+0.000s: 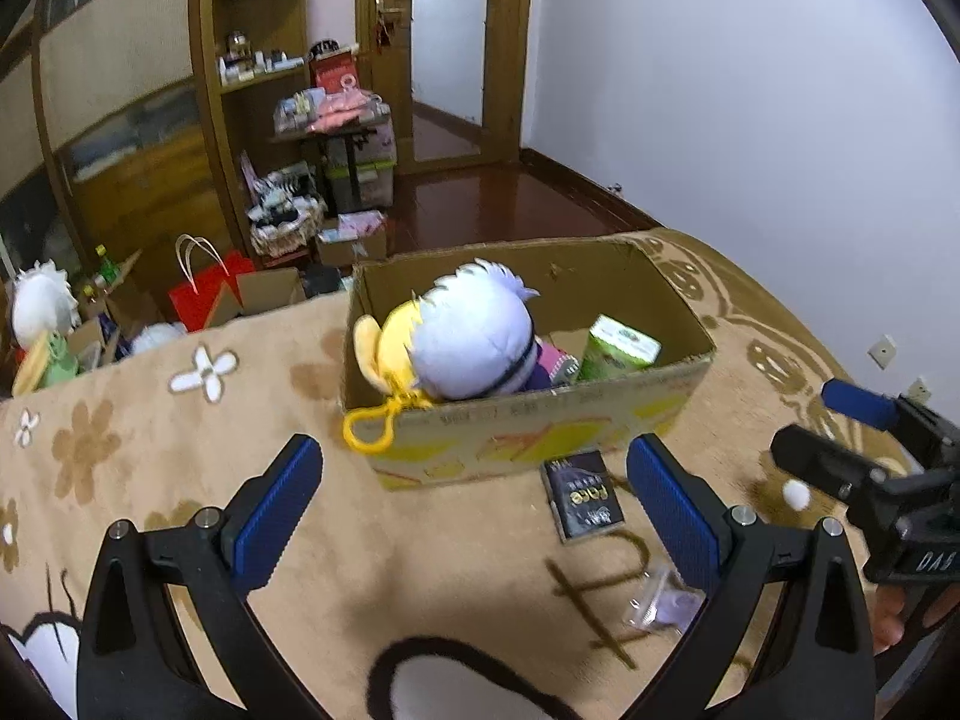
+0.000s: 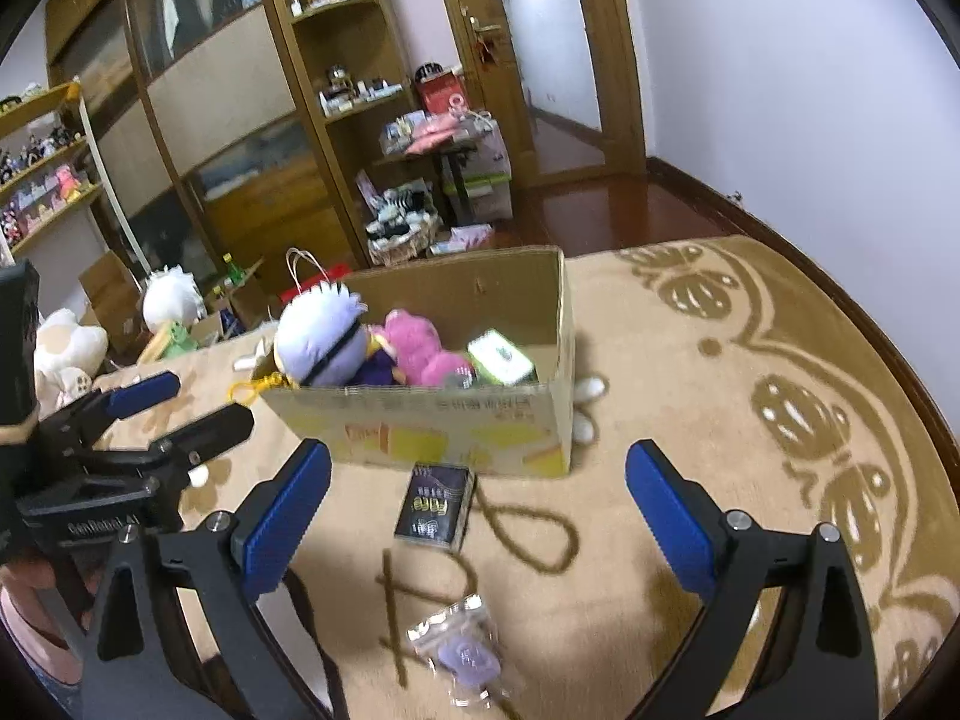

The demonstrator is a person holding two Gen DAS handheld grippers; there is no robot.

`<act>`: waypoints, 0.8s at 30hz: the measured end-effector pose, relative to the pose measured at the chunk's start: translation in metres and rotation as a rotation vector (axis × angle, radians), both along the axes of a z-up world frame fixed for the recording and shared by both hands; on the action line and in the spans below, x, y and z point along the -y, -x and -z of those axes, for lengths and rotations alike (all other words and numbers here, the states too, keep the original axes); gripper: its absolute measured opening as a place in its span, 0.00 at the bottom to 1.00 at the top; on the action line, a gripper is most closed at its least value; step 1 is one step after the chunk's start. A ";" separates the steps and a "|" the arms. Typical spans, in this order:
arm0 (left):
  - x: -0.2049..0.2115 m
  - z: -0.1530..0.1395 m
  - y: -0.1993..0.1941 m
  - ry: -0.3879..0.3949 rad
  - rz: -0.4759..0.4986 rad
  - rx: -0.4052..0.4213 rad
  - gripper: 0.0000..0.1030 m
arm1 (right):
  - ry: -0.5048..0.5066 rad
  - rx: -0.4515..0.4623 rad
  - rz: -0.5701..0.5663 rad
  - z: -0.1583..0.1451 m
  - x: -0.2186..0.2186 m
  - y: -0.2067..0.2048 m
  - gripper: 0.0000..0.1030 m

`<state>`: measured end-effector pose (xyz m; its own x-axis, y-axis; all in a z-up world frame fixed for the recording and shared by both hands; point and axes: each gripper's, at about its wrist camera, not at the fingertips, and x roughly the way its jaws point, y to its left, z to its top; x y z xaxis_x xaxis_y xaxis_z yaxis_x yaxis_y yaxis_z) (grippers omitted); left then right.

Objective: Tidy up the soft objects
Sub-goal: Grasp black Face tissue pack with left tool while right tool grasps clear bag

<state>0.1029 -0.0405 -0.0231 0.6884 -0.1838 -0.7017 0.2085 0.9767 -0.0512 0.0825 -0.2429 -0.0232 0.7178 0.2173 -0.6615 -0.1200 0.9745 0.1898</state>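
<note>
A cardboard box (image 1: 540, 426) (image 2: 420, 420) stands on the tan blanket. It holds a lavender-white plush head (image 1: 474, 342) (image 2: 318, 336), a yellow plush with a loop (image 1: 375, 354), a pink plush (image 2: 414, 348) and a green pack (image 1: 621, 348) (image 2: 501, 357). My left gripper (image 1: 474, 498) is open and empty, near the box front. My right gripper (image 2: 480, 510) is open and empty above a dark tissue pack (image 2: 435, 507) (image 1: 582, 495). A small clear bag with a purple item (image 2: 462, 648) (image 1: 666, 600) lies nearer.
The right gripper shows at the right edge of the left wrist view (image 1: 870, 450); the left one shows at the left of the right wrist view (image 2: 150, 420). Beyond the bed edge are a red bag (image 1: 207, 291), white plush toys (image 2: 174, 297), shelves and a wooden door.
</note>
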 end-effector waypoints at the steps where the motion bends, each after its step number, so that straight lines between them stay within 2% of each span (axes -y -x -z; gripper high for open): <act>1: -0.001 0.002 0.000 0.016 0.008 -0.016 0.98 | 0.001 -0.010 -0.002 0.002 -0.001 0.002 1.00; 5: -0.006 0.012 -0.005 0.075 0.031 -0.070 0.98 | 0.022 -0.068 -0.022 0.012 -0.004 0.006 1.00; 10: -0.004 0.024 -0.012 0.094 0.037 -0.108 0.98 | 0.060 -0.101 -0.049 0.022 -0.010 0.008 1.00; 16: 0.005 0.043 -0.025 0.069 0.072 -0.153 0.98 | 0.092 -0.134 -0.069 0.033 -0.010 0.004 1.00; 24: 0.023 0.071 -0.041 0.035 0.105 -0.234 0.98 | 0.127 -0.282 -0.110 0.067 -0.017 -0.011 1.00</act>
